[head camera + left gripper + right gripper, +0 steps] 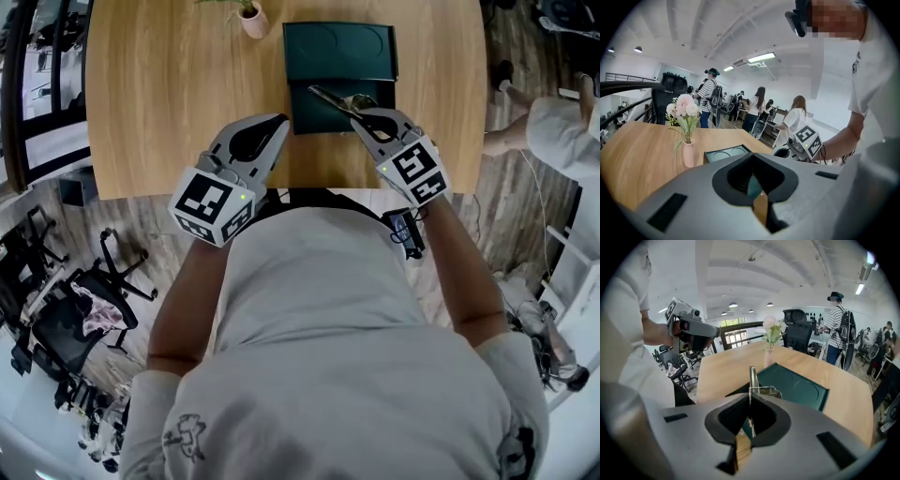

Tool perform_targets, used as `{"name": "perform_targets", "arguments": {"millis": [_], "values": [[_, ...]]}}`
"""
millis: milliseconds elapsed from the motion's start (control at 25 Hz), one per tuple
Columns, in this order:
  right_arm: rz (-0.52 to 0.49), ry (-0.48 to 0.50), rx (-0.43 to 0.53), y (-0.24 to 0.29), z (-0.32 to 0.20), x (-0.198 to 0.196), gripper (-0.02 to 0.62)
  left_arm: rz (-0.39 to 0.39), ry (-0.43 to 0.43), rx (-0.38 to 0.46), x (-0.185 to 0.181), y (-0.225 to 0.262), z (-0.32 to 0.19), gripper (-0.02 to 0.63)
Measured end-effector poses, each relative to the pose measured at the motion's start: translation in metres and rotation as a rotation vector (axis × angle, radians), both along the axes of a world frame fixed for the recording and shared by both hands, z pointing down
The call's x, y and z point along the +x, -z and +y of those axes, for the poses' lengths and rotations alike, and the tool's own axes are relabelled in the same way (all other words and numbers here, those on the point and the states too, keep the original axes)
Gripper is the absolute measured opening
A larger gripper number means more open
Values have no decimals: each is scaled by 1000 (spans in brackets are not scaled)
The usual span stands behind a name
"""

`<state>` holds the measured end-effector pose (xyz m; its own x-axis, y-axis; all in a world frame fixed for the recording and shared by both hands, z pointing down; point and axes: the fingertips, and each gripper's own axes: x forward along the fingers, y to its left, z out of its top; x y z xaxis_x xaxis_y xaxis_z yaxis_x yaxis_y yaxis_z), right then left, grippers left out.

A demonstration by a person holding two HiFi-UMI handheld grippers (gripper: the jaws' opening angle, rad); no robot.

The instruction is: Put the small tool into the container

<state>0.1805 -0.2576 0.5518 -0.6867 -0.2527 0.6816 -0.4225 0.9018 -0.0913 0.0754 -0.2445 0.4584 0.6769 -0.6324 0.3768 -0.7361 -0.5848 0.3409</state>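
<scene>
The small tool [752, 377] is a slim, bright metal piece with a thin wire-like loop near its middle. It is pinched at its near end by the fingers of the right gripper [749, 420], and the rest sticks out forward, over the near edge of the container [799, 386]. In the head view the small tool [336, 97] hangs above the front part of the dark green container [342, 47], which sits on the table [169, 94] and has two round hollows moulded at its far end.

The tool looks light and stiff, with a smooth surface that could slip or twist between the pads. A hold across its flat faces, as the right gripper [364, 114] has now, seems the surest. It is probably not fragile, so a short drop should not hurt it.

The left gripper [275, 128] is held near the table's front edge, well left of the container. The left gripper view shows its fingers [761, 206] pressed together with nothing between them. A small pink vase of flowers [687, 151] stands beyond, beside the container.
</scene>
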Motion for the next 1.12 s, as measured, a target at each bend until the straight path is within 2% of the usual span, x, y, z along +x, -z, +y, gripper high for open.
{"name": "perform_targets", "arguments": {"millis": [320, 880, 1000, 1120], "values": [[77, 49, -74, -45, -1, 0, 11, -21, 5, -73, 4, -41, -5, 6], [166, 169, -215, -99, -7, -23, 12, -23, 18, -123, 6, -61, -20, 6], [148, 169, -224, -102, -11, -20, 15, -24, 13, -130, 12, -62, -19, 6], [186, 145, -199, -108, -21, -16, 55, -22, 13, -138, 13, -66, -18, 6]]}}
